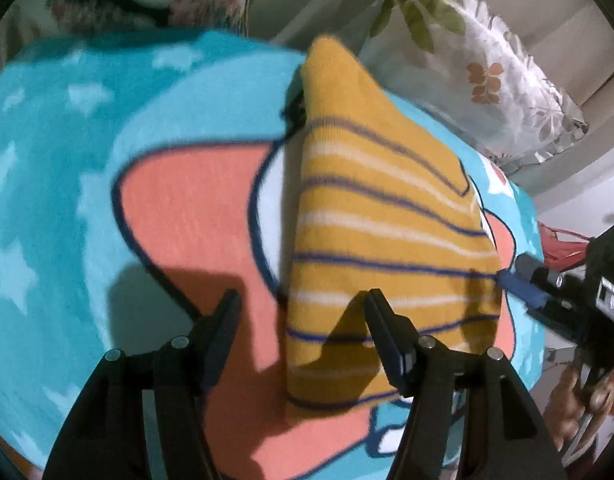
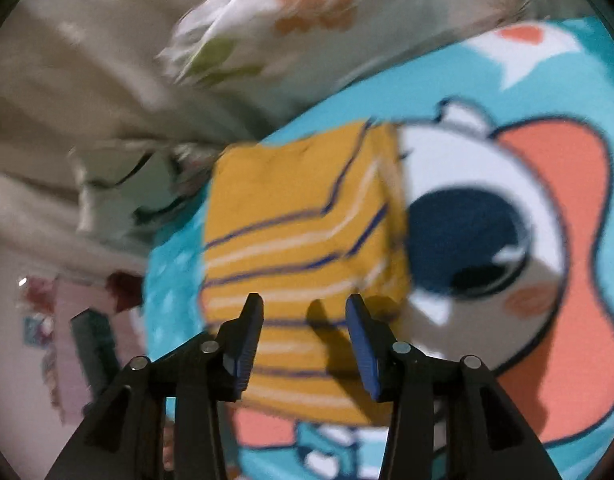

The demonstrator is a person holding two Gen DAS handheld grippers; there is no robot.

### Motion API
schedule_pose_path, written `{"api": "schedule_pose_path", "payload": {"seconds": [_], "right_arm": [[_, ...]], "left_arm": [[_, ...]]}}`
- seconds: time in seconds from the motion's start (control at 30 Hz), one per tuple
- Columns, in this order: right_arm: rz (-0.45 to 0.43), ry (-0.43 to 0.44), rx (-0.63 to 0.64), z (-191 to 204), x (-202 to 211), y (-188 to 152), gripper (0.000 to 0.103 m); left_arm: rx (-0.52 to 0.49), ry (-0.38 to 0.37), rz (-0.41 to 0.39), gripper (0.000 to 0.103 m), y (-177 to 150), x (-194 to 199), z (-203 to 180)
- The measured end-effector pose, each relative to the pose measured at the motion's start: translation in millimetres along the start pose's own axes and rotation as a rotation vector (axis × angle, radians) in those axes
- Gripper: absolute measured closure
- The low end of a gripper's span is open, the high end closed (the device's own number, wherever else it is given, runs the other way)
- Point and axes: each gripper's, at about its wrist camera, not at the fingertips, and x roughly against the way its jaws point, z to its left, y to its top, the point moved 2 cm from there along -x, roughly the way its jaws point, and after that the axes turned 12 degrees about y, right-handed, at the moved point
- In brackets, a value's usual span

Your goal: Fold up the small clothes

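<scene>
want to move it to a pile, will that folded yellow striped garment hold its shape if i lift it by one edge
Probably not. The folded yellow striped garment looks like soft knit in loose layers, so it would likely droop and unfold from one edge. It seems light, and on the fleecy cartoon blanket a push may bunch it rather than slide it. Both grippers' fingers stand open over it, gripping nothing.

No text, label, brand or number can be read in either view.

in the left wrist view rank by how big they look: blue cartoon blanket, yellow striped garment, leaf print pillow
1. blue cartoon blanket, fills most of the view
2. yellow striped garment, lying folded on it
3. leaf print pillow, though it lies farther back and is cut off by the frame edge, so it may really be bigger
</scene>
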Motion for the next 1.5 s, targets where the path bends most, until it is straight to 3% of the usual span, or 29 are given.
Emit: {"api": "schedule_pose_path", "payload": {"seconds": [0.1, 0.13, 0.17, 0.23, 0.37, 0.5, 0.77, 1.07, 1.5], "right_arm": [[0.091, -0.017, -0.021, -13, -24, -21, 0.055], [0.101, -0.038, -0.03, -22, -25, -27, 0.057], [0.099, -0.035, -0.042, -31, -22, -32, 0.067], [0.087, -0.013, -0.079, -42, -5, -39, 0.068], [0.068, -0.029, -0.016, -29, 15, -49, 0.049], [0.119, -0.068, -0.001, -32, -11, -55, 0.049], [0.06, -0.15, 0.021, -37, 31, -70, 0.045], [-0.007, -0.324, 0.17, -11, 53, -93, 0.044], [-0.019, -0.341, 0.231, 6, 54, -117, 0.043]], "left_arm": [[0.041, 0.024, 0.055, 0.04, -25, -14, 1], [0.043, 0.034, 0.048, 0.04, -34, -10, 5], [0.043, 0.042, 0.039, 0.04, -42, -3, 8], [0.046, 0.063, 0.015, 0.04, -51, 10, 12], [0.032, 0.092, -0.006, 0.04, -61, 16, 9], [0.026, 0.134, 0.019, 0.04, -71, 6, 2], [-0.048, 0.192, -0.063, 0.038, -102, 44, -12], [-0.148, 0.315, -0.244, 0.033, -115, 82, -51], [-0.136, 0.35, -0.29, 0.032, -133, 106, -46]]}}
